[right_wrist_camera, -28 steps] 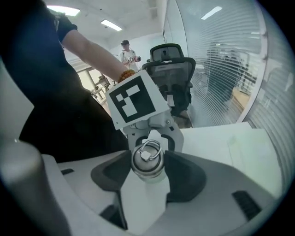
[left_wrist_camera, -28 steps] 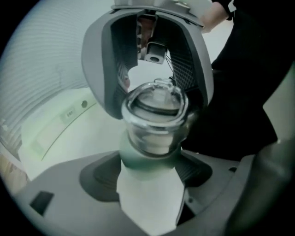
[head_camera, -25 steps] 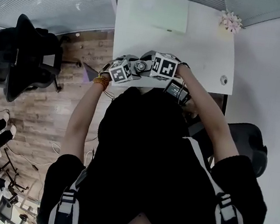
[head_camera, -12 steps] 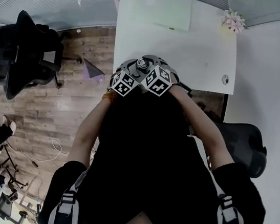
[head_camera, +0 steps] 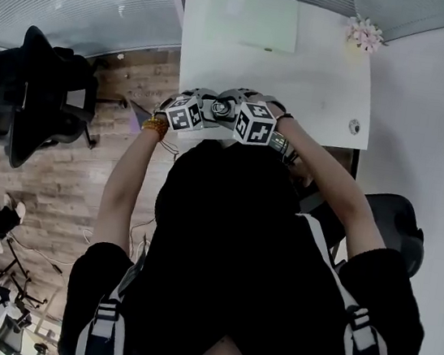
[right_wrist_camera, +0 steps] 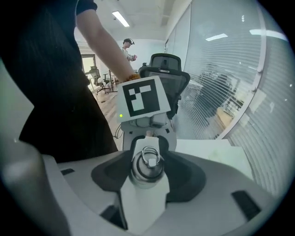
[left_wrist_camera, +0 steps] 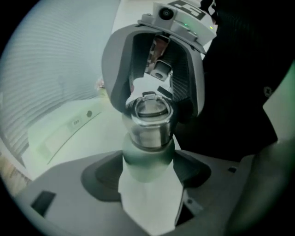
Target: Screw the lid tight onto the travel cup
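Travel cup (left_wrist_camera: 146,152): held in the air between my two tongs, close to the operator's chest, by the near edge of the white table (head_camera: 316,87).

- Left gripper (left_wrist_camera: 148,173): jaws have just been closing and now clamp the cup's pale green body. I cannot see the cup's base, which lies behind the jaw plate.
- Right gripper (right_wrist_camera: 147,174): jaws have just been closing and now clamp the lid (right_wrist_camera: 147,167) from the far end. A wire ring (right_wrist_camera: 149,156) on the lid faces its camera, and the cup body behind it is hidden from that side.
- Steel collar (left_wrist_camera: 147,131): shows between the green body and the lid. I cannot make out whether the lid is seated.
- Head view: the two marker cubes cover the cup almost wholly.
- Black top (left_wrist_camera: 244,78): blocks the right of the left gripper view.

Room for moving:
- The tabletop beyond the grippers is mostly bare, with a pale green sheet (head_camera: 253,17) and flowers (head_camera: 365,33) at its far edge.
- Black office chair (head_camera: 42,90): well apart on the left, on the wood floor (head_camera: 125,167).
- Glass partition with blinds (right_wrist_camera: 230,83): beside the table.
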Demonstrator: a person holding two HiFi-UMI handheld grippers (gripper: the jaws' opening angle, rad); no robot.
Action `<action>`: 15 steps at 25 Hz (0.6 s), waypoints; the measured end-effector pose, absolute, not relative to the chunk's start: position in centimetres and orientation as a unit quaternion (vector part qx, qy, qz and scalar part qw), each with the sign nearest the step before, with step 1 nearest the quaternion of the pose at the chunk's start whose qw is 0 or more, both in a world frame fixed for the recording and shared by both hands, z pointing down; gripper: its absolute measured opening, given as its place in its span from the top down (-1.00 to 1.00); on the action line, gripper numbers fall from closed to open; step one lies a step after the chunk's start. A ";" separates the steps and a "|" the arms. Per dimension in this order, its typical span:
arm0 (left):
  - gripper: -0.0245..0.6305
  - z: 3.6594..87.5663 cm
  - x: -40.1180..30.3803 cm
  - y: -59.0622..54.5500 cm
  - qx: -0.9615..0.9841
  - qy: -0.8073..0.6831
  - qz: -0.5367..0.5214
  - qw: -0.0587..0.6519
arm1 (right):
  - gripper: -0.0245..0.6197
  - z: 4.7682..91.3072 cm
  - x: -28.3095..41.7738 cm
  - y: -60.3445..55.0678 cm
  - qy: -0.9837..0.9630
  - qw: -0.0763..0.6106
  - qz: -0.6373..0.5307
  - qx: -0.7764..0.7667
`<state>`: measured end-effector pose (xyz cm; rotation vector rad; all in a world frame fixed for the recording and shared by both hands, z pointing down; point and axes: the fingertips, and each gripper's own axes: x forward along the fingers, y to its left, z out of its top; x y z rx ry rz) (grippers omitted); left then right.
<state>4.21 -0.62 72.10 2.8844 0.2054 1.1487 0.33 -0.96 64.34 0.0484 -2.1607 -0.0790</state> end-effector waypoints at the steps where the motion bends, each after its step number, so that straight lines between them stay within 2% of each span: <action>1: -0.13 72.0 4.2 -0.7 0.926 0.066 0.372 0.008 | 0.21 64.2 0.5 -1.2 -0.882 0.469 -0.023 0.026; 4: -0.17 71.7 4.0 -0.9 0.933 0.009 0.358 0.015 | 0.04 63.5 0.8 -2.6 -0.890 0.438 0.070 0.105; 7: -0.17 71.8 3.9 -0.9 0.939 -0.078 0.331 0.058 | 0.05 64.3 1.0 -3.0 -0.874 0.425 0.163 0.168; 8: -0.17 71.9 4.0 -0.9 0.938 -0.107 0.322 0.075 | 0.13 64.7 1.1 -3.1 -0.867 0.428 0.177 0.182; 12: -0.13 72.0 4.2 -1.2 0.929 -0.195 0.289 0.121 | 0.14 64.8 1.2 -2.7 -0.861 0.440 0.167 0.194; 15: -0.12 72.1 4.1 -1.0 0.935 -0.171 0.285 0.124 | 0.15 64.8 0.9 -1.9 -0.872 0.455 0.102 0.151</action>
